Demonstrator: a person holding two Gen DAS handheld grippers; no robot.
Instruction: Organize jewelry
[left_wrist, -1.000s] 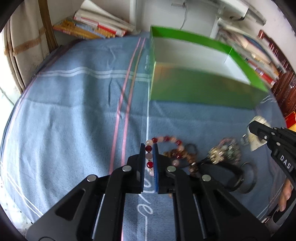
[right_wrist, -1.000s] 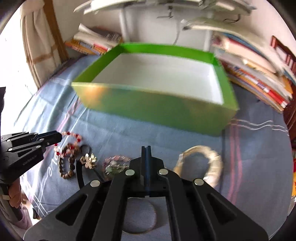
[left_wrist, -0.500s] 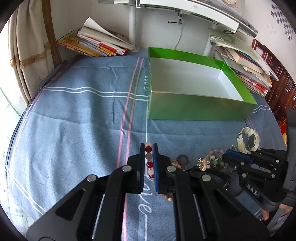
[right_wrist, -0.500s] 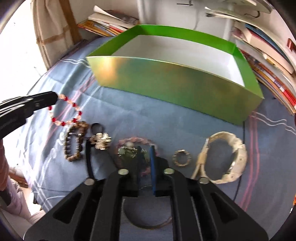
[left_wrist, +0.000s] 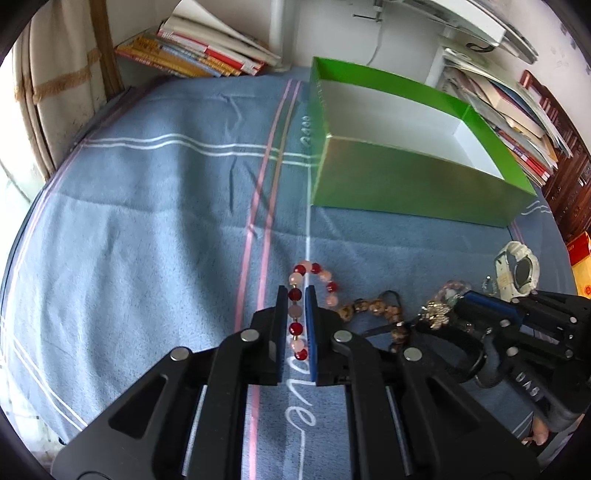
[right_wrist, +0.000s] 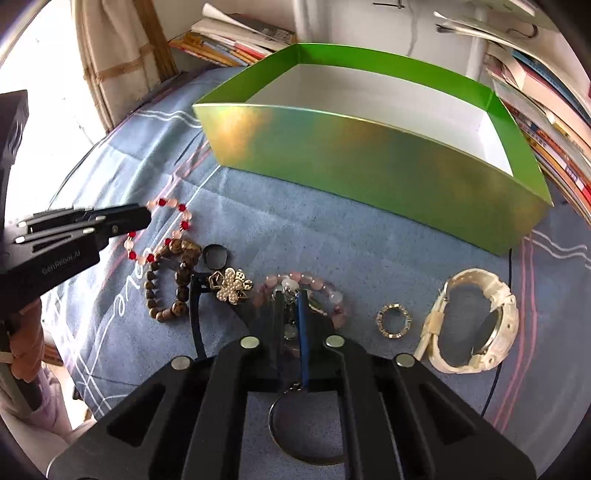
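Note:
My left gripper (left_wrist: 296, 292) is shut on a red-and-pink bead bracelet (left_wrist: 314, 268), with several of its beads pinched between the pads. From the right wrist view the left gripper (right_wrist: 144, 219) holds that bracelet (right_wrist: 181, 218) by its left side; I cannot tell if it is off the cloth. My right gripper (right_wrist: 290, 300) points down onto a pink bead bracelet (right_wrist: 314, 281). Its jaws are closing, and the bracelet's silver charm is squeezed between them. A metal keyring (right_wrist: 306, 439) lies below the fingers. The open green box (right_wrist: 369, 158) with a white inside stands behind the jewelry.
On the blue cloth (left_wrist: 166, 221) lie a brown bead bracelet (right_wrist: 173, 280), a pearl flower brooch (right_wrist: 231, 284), a small black ring (right_wrist: 216, 256), a sparkly ring (right_wrist: 393, 320) and a white watch (right_wrist: 472, 321). Stacks of books line the back and right.
The right gripper came down from above the cloth onto the pink bracelet, opened slightly, then narrowed on its charm. The left gripper has stayed shut on the red-and-pink bracelet.

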